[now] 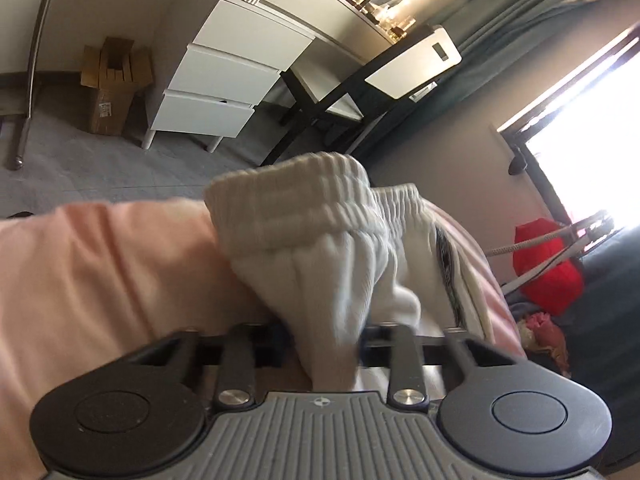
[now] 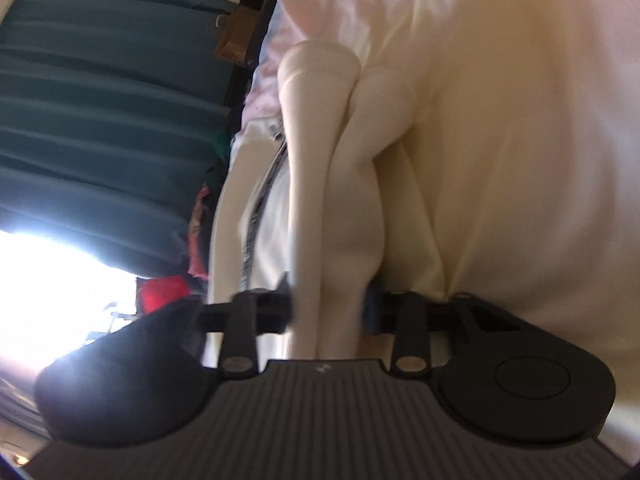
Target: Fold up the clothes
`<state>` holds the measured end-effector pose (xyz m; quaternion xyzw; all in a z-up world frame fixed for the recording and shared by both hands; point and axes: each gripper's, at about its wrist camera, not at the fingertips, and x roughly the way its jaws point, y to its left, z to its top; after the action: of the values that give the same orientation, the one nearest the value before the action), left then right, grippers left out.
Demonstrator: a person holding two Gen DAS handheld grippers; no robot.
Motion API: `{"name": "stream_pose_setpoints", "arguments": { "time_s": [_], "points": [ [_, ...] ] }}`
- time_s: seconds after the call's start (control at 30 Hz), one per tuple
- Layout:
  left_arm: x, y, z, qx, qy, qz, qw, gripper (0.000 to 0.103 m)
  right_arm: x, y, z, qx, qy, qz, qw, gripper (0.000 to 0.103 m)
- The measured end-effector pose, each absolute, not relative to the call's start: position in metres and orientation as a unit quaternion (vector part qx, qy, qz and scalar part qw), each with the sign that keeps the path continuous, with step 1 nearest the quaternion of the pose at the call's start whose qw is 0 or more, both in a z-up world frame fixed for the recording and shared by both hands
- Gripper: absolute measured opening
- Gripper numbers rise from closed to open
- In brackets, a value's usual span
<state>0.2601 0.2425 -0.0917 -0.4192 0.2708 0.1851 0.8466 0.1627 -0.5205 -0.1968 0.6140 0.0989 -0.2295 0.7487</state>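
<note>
A white ribbed sock (image 1: 320, 240) fills the middle of the left wrist view, its cuff up and away from me. My left gripper (image 1: 324, 336) is shut on its lower part. In the right wrist view a cream-white sock (image 2: 328, 208) runs up from my right gripper (image 2: 328, 312), which is shut on it. Its cuff points away, beside a second cuff (image 2: 386, 96). Both socks hang over a pink sheet (image 1: 100, 272) and a cream garment (image 2: 520, 160) with a dark striped band (image 2: 256, 216). The fingertips are hidden by the fabric.
A white drawer unit (image 1: 224, 80) and a black-legged desk (image 1: 332, 96) stand on the grey floor beyond the bed. A cardboard box (image 1: 112, 88) is at the left. A bright window (image 1: 592, 128), teal curtains (image 2: 100, 120) and a red object (image 1: 548, 268) lie to the side.
</note>
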Motion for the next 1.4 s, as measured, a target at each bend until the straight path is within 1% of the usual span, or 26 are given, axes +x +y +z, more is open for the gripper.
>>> {"name": "stream_pose_setpoints", "arguments": {
  "time_s": [0.03,0.13,0.3,0.37,0.5,0.63,0.7,0.77,0.87,0.93,1.03,1.23,1.3,1.33,1.37,1.4],
  "points": [
    [0.262,0.245,-0.088,-0.415,0.273,0.181,0.849,0.014,0.165,-0.519,-0.195,0.601,0.101,-0.234,0.758,0.015],
    [0.259,0.245,-0.067,-0.396,0.268,0.174,0.861,0.012,0.162,-0.515,-0.189,0.595,0.085,-0.230,0.766,0.011],
    [0.240,0.252,-0.033,-0.399,0.257,0.158,0.866,0.011,0.147,-0.508,-0.162,0.576,0.079,-0.214,0.785,0.010],
    [0.225,0.252,-0.017,-0.373,0.255,0.155,0.879,0.011,0.135,-0.505,-0.152,0.575,0.080,-0.210,0.787,0.010],
    [0.184,0.261,0.012,-0.355,0.252,0.140,0.889,0.011,0.101,-0.506,-0.138,0.587,0.085,-0.205,0.779,0.010],
    [0.133,0.276,0.033,-0.341,0.259,0.134,0.893,0.011,0.053,-0.503,-0.137,0.609,0.108,-0.206,0.758,0.010],
    [0.108,0.285,0.039,-0.325,0.263,0.131,0.899,0.011,0.028,-0.495,-0.140,0.624,0.118,-0.206,0.744,0.011],
    [0.095,0.280,0.028,-0.266,0.271,0.129,0.916,0.012,0.017,-0.492,-0.142,0.623,0.142,-0.210,0.740,0.011],
    [0.078,0.271,0.011,-0.172,0.282,0.126,0.935,0.013,0.018,-0.489,-0.147,0.573,0.206,-0.232,0.759,0.011],
    [0.075,0.269,-0.009,-0.175,0.294,0.138,0.929,0.013,0.019,-0.488,-0.154,0.575,0.215,-0.237,0.753,0.011],
    [0.068,0.279,-0.032,-0.221,0.313,0.152,0.911,0.016,0.017,-0.487,-0.161,0.583,0.218,-0.238,0.746,0.011],
    [0.054,0.301,-0.044,-0.238,0.345,0.126,0.899,0.026,0.018,-0.491,-0.170,0.608,0.211,-0.231,0.729,0.013],
    [0.047,0.302,-0.044,-0.228,0.353,0.129,0.898,0.032,0.017,-0.489,-0.168,0.608,0.212,-0.233,0.728,0.014],
    [0.045,0.298,-0.041,-0.220,0.356,0.127,0.899,0.039,0.016,-0.488,-0.167,0.607,0.213,-0.233,0.730,0.014],
    [0.043,0.293,-0.038,-0.212,0.359,0.124,0.900,0.049,0.014,-0.488,-0.167,0.607,0.213,-0.232,0.730,0.015],
    [0.041,0.288,-0.035,-0.204,0.362,0.122,0.901,0.053,0.013,-0.488,-0.168,0.610,0.213,-0.231,0.728,0.016]
  ]
}}
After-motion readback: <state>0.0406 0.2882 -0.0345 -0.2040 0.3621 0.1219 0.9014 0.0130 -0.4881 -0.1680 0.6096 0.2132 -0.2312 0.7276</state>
